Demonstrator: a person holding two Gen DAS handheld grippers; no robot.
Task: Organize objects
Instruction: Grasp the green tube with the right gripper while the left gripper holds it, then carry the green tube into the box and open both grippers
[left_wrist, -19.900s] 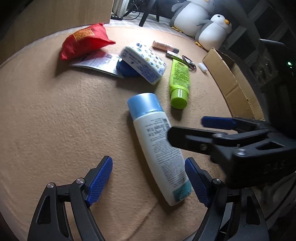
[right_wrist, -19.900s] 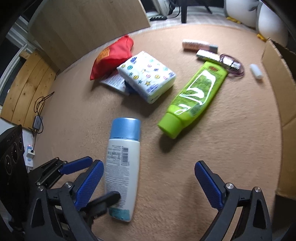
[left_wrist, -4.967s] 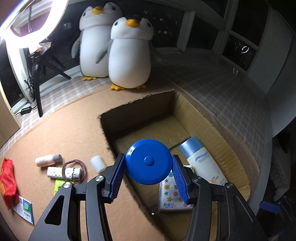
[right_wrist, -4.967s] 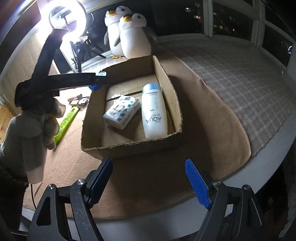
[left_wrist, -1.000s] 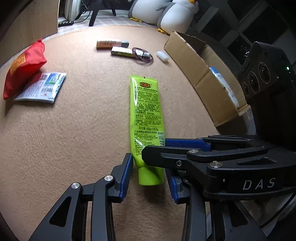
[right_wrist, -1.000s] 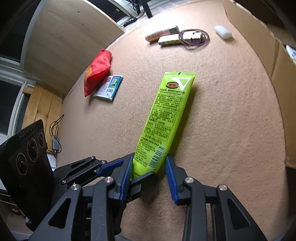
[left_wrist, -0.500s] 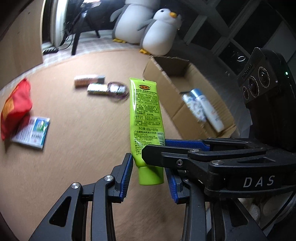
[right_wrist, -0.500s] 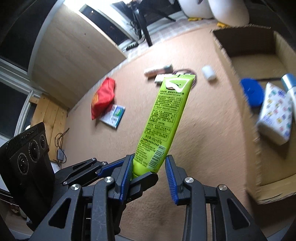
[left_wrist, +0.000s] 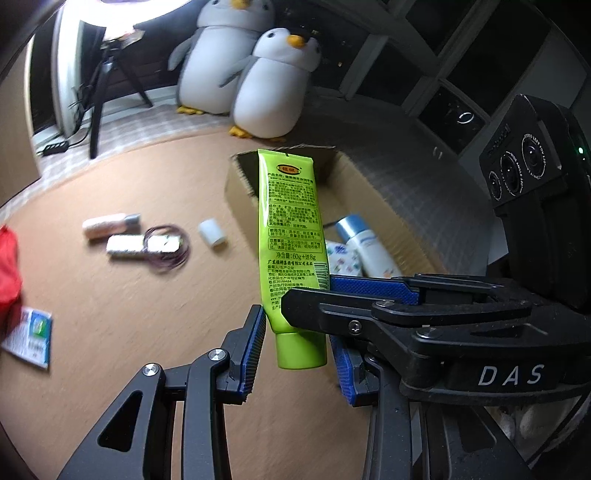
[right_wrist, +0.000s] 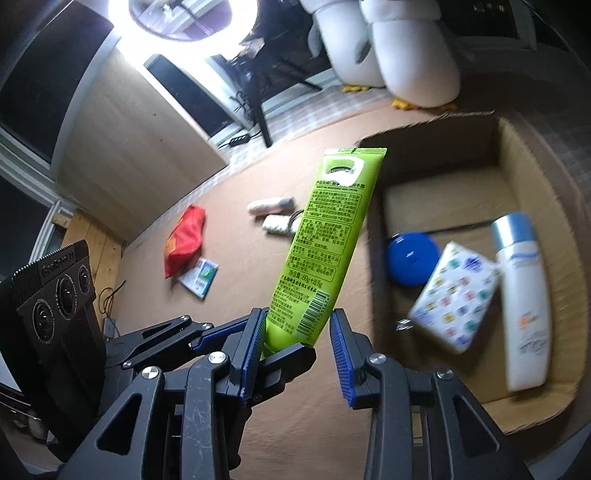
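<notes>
A lime-green tube (left_wrist: 291, 229) hangs in the air, cap end down, gripped by both grippers crosswise near the cap. My left gripper (left_wrist: 297, 347) is shut on its lower end. My right gripper (right_wrist: 297, 343) is shut on the same tube (right_wrist: 325, 236) just above the cap, and it shows from the side in the left wrist view (left_wrist: 332, 291). Beyond the tube stands an open cardboard box (right_wrist: 373, 288) holding a white bottle with a blue cap (right_wrist: 524, 295), a patterned tissue pack (right_wrist: 454, 295) and a blue round disc (right_wrist: 412, 264).
On the tan carpet left of the box lie a red pouch (right_wrist: 184, 240), a flat sachet (right_wrist: 201, 277), a pink tube (left_wrist: 110, 225), a patterned stick with a band (left_wrist: 147, 245) and a small white cylinder (left_wrist: 211, 232). Two plush penguins (left_wrist: 255, 74) and a tripod stand behind.
Both grippers have lifted the green tube off the carpet and carried it toward the box. The box and its contents now fill more of both views.
</notes>
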